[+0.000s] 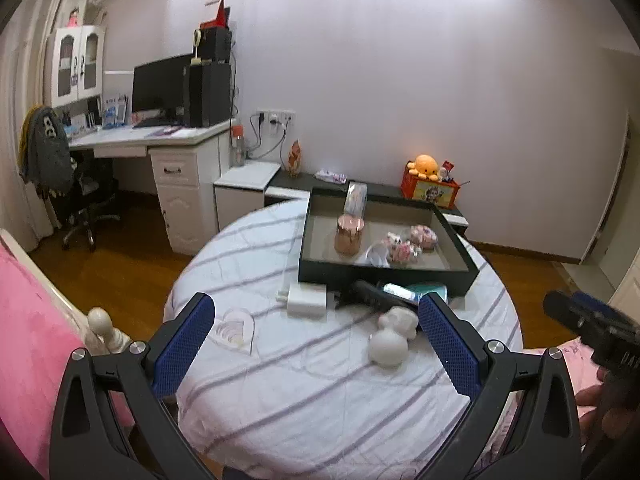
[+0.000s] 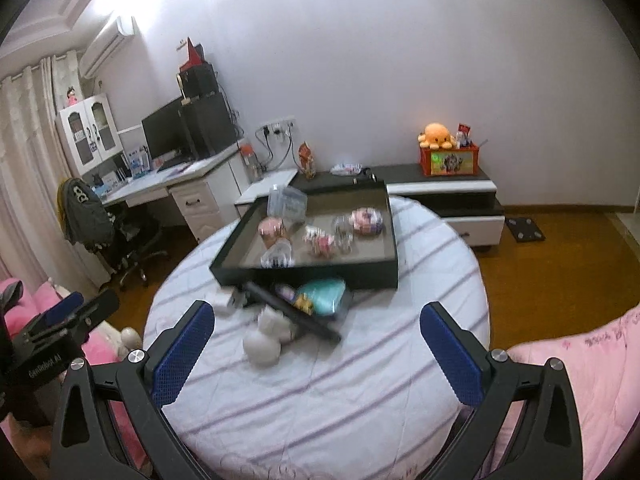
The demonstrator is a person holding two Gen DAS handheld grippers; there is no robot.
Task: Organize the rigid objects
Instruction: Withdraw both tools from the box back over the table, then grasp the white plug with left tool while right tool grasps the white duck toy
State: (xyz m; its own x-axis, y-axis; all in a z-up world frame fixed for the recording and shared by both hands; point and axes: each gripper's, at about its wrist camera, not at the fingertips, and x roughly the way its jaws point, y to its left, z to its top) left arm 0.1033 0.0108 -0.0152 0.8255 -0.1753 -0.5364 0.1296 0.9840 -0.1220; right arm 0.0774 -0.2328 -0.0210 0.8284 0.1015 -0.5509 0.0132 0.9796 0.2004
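Observation:
A dark rectangular tray lies on the round striped bed. It holds a pink-lidded jar and several small wrapped items. In front of the tray lie a white charger block, a white figurine, a black bar-shaped object and a teal case. My left gripper hovers open over the bed's near side, nothing between its fingers. My right gripper is open too and empty.
A heart-shaped card lies on the bed's left. Pink bedding borders the near right, a pink headboard the left. A white desk and low black-white cabinet stand along the far wall.

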